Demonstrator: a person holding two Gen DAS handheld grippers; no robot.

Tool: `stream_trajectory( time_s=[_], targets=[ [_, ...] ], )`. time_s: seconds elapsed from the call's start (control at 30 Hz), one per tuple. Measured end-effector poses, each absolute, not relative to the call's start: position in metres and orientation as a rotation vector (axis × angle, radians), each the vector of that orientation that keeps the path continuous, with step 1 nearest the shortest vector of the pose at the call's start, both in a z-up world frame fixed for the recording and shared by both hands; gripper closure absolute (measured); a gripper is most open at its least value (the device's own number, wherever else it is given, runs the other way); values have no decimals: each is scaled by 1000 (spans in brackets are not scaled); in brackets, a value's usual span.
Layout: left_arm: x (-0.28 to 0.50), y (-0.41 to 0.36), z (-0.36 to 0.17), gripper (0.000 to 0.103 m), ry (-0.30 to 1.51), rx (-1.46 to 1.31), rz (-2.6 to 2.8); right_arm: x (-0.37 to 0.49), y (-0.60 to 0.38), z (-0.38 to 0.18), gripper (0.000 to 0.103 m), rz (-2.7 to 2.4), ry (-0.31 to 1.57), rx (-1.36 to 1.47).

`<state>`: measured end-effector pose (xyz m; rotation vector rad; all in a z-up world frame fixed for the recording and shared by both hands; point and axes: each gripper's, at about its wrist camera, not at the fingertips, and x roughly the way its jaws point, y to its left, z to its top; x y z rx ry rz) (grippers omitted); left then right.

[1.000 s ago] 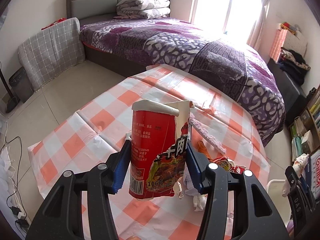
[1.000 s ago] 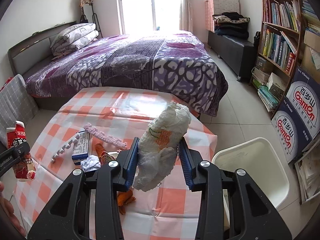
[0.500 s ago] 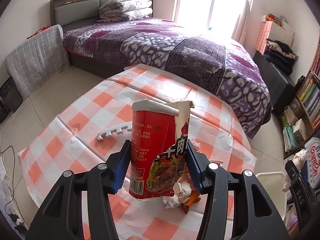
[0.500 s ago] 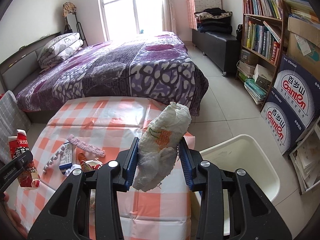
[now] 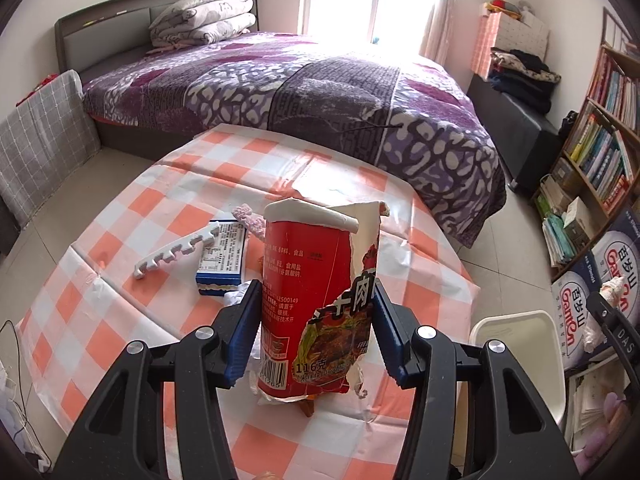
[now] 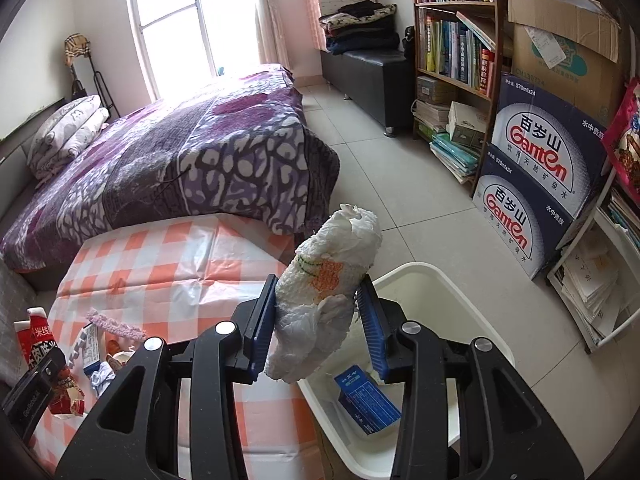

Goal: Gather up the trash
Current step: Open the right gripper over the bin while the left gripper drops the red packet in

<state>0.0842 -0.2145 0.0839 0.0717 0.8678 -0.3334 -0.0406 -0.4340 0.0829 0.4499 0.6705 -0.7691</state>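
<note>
Trash held in both grippers: left gripper (image 5: 316, 332) clamped on torn red noodle cup (image 5: 316, 300), upright over checkered table (image 5: 168, 208). Right gripper (image 6: 318, 320) clamped on white crumpled wad (image 6: 324, 292), above white bin's (image 6: 472, 300) near-left rim. Blue box (image 6: 368, 400) lies in bin. More scraps on table at 9 o'clock of the cup: blue carton (image 5: 222, 260), white toothed strip (image 5: 176, 252).

The red noodle wrapper (image 5: 316, 304) says "116克" near its bottom, has a big "肉" on its side and "食品" higher up. The blue water boxes (image 6: 540, 184) on the right say "Ganten" and "百岁山".
</note>
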Motion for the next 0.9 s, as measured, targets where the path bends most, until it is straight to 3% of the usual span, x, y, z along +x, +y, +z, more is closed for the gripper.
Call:
stream_trajectory(
  time_s=[0.13,0.3,0.4,0.9],
  targets=[
    [77,-234,81,50,878,82,-378,-55,-454,81,57,-822,665,500],
    [68,-255,75,50,904,87,-435,-75,-476,80,29,-887,636,560],
    [63,-270,71,50,921,94,-468,-87,-487,79,20,-927,617,590],
    [16,-345,55,50,969,182,-686,-128,-528,70,13,-1020,607,696]
  ],
)
